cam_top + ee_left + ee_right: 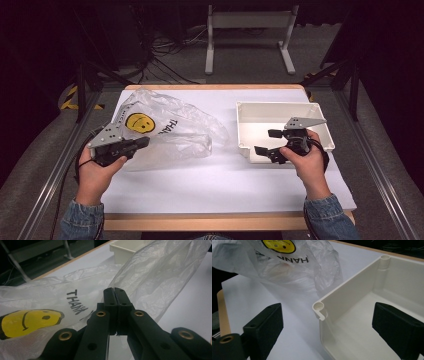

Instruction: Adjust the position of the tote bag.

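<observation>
On the left of the white table (200,185), the left gripper (142,143) has its jaws pressed together, pinching an edge of the clear plastic bag (175,127) with a yellow smiley face, which lies left of centre. To the right sits a white tray (245,125). The right gripper (267,142) hovers at the tray's near-left corner, jaws spread wide and holding nothing.

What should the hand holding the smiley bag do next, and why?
Probably lift the plastic bag a little higher. The left gripper is shut on the bag's edge, but most of the bag lies on the table. The right gripper waits open at the white bin.
</observation>
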`<state>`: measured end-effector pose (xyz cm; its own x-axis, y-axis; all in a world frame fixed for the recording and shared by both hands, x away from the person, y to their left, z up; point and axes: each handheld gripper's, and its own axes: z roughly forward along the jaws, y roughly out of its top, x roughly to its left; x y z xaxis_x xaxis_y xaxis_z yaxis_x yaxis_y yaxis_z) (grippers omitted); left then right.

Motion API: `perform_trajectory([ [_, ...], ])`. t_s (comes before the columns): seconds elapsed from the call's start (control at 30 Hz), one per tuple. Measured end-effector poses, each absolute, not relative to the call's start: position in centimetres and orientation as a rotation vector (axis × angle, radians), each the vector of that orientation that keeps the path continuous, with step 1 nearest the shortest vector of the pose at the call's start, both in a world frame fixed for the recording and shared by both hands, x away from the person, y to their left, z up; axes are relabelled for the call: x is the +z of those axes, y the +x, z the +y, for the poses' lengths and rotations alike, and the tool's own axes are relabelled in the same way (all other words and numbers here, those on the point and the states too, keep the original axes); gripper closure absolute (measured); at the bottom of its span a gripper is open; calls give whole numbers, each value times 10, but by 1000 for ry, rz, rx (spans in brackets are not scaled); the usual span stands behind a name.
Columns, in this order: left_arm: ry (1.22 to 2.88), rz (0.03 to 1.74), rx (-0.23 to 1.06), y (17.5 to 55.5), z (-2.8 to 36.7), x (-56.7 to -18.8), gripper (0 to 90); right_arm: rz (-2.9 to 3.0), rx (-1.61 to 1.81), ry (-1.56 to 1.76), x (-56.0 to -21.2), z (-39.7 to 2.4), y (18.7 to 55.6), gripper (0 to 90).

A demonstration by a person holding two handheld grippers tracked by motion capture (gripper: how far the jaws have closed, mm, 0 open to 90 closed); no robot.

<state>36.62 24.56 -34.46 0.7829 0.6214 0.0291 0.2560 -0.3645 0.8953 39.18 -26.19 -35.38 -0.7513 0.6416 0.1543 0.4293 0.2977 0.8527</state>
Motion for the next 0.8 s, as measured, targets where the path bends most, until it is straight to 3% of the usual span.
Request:
perform_trajectory([
  [0.63, 1761, 868, 469, 380, 284, -361, 883, 2315, 1585, 895, -353, -219, 385, 42],
  [0.8, 1738, 924, 492, 381, 292, -363, 883, 2314, 1573, 908, -356, -211, 387, 101],
])
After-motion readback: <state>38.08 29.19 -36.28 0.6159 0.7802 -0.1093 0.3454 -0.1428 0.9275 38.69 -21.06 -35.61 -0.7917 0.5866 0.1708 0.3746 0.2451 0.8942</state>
